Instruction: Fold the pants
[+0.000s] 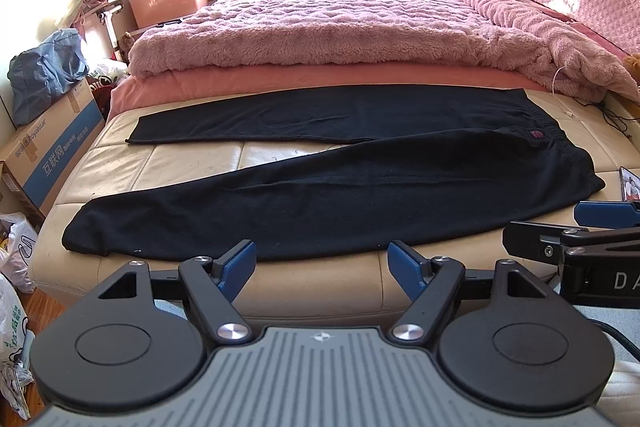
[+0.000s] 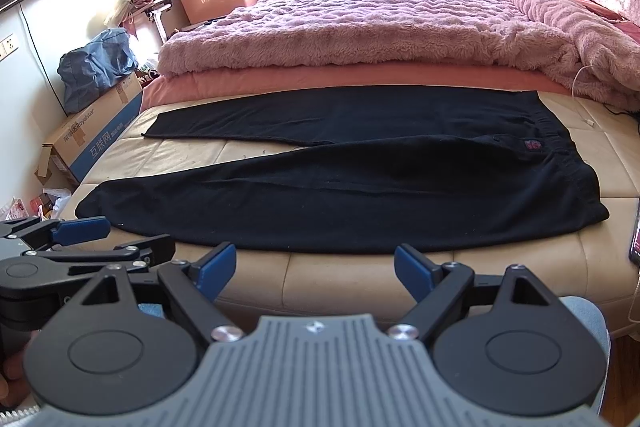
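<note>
Black pants (image 1: 360, 187) (image 2: 360, 203) lie spread flat on the beige leather bench (image 1: 192, 163) (image 2: 340, 275) at the foot of the bed. The waistband is at the right; both legs run left, splayed apart in a V. My left gripper (image 1: 322, 269) hovers open just short of the near leg's front edge, nothing between its blue pads. My right gripper (image 2: 316, 269) is also open and empty, in front of the same near edge, further right. Each gripper shows in the other's view: the right gripper (image 1: 580, 231) and the left gripper (image 2: 80, 239).
A pink fluffy blanket (image 1: 340, 23) covers the bed behind the bench. A cardboard box (image 1: 56, 147) with a blue bag on it stands at the left, plastic bags on the floor below. A phone (image 1: 630, 187) lies at the bench's right end, and a white cable (image 1: 560, 99) trails beside it.
</note>
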The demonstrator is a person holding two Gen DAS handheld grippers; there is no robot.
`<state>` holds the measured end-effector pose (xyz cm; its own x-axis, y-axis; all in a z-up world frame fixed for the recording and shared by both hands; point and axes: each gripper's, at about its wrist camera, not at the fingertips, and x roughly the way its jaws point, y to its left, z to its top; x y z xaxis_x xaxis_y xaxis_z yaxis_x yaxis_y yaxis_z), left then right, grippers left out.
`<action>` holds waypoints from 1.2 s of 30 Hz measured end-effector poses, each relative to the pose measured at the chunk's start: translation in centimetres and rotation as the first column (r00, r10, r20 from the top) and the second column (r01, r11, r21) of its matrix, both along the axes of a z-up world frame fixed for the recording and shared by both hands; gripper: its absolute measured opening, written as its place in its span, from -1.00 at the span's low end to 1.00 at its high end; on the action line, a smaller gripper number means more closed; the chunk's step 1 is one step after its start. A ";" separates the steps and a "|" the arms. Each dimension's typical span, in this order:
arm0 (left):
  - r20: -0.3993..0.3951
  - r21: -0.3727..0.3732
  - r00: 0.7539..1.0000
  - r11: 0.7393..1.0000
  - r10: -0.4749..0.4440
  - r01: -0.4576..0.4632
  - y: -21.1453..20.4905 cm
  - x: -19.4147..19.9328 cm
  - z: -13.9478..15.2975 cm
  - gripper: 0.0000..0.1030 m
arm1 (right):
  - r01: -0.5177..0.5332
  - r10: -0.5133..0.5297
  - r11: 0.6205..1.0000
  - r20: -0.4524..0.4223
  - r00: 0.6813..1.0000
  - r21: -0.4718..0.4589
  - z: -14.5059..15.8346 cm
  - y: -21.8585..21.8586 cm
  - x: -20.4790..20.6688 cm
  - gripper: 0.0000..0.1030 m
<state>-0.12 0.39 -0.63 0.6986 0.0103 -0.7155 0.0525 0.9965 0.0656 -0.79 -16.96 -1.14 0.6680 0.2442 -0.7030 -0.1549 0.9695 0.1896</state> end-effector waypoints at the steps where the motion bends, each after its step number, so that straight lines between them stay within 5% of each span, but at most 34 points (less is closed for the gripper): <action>1: 0.000 0.000 1.000 1.000 0.000 0.000 0.0 0.0 0.0 0.71 | 0.000 0.000 1.000 -0.001 1.000 0.001 -0.1 0.2 -0.1 0.60; 36: 0.001 -0.029 1.000 0.999 0.022 -0.022 1.2 0.8 -0.3 0.61 | -0.010 0.009 0.999 0.022 1.000 0.033 0.7 -1.1 0.5 0.60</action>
<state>0.72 1.57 -0.96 0.6992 0.0048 -0.7149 0.0304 0.9989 0.0364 -0.33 -18.02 -0.45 0.6809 0.2736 -0.6794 -0.1688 0.9612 0.2180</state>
